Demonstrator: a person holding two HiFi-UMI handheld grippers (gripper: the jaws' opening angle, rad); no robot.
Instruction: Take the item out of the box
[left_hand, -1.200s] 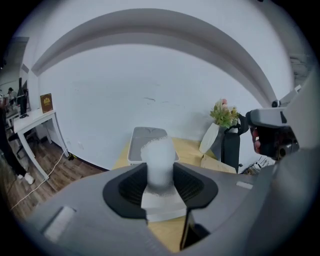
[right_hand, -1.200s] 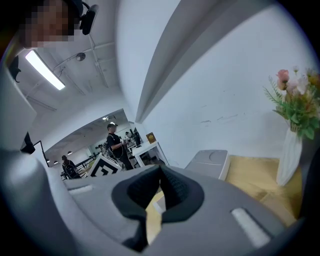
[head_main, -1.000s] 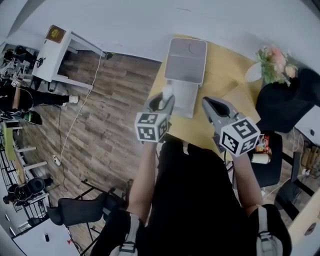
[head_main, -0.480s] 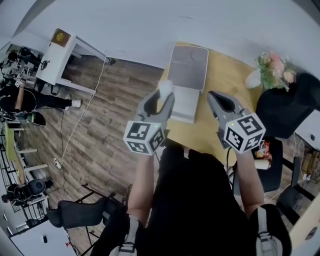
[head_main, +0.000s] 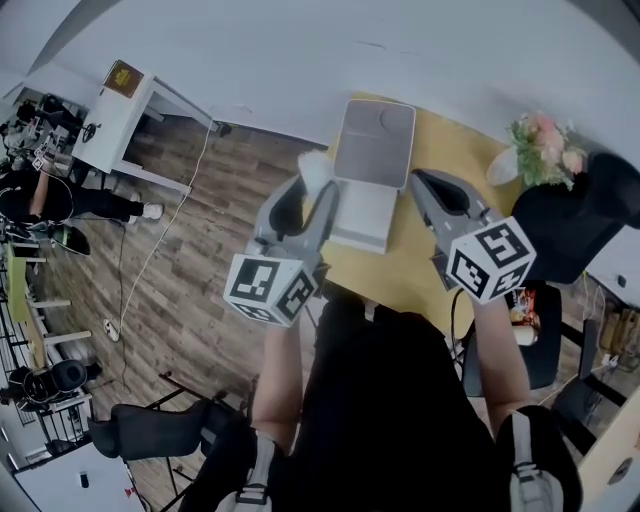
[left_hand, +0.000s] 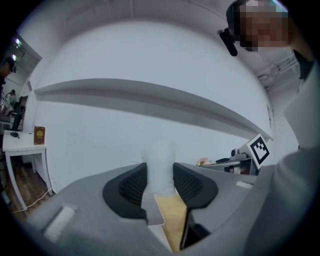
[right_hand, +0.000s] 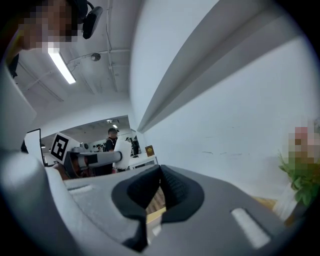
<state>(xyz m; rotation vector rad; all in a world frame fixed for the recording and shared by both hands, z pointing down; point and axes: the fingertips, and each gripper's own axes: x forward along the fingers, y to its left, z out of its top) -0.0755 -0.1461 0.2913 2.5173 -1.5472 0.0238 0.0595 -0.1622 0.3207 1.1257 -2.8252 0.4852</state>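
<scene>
Head view: my left tool (head_main: 312, 190) is clamped on the white item (head_main: 313, 168), holding it up beside the left edge of the open box (head_main: 375, 135), outside it. The box sits on the yellow counter (head_main: 405, 262), lid tipped back. The item shows over the counter's left edge, with wood floor (head_main: 190, 270) behind. My right tool (head_main: 425, 182) hangs over the counter just right of the box, not touching it. Flowers (head_main: 545, 140) are at the counter's far right.

Left gripper view: both pads press on the item (left_hand: 159, 165), which stands upright between them and pokes out past the tips. The jaws are partway apart, as wide as the item. A strip of counter shows below the gap.

Right gripper view: the right tool (right_hand: 159, 186) has its jaws together at the tips, nothing between them. Off to the left I see the item (right_hand: 121, 149) in the other tool. A person (right_hand: 111, 140) stands far back.
</scene>
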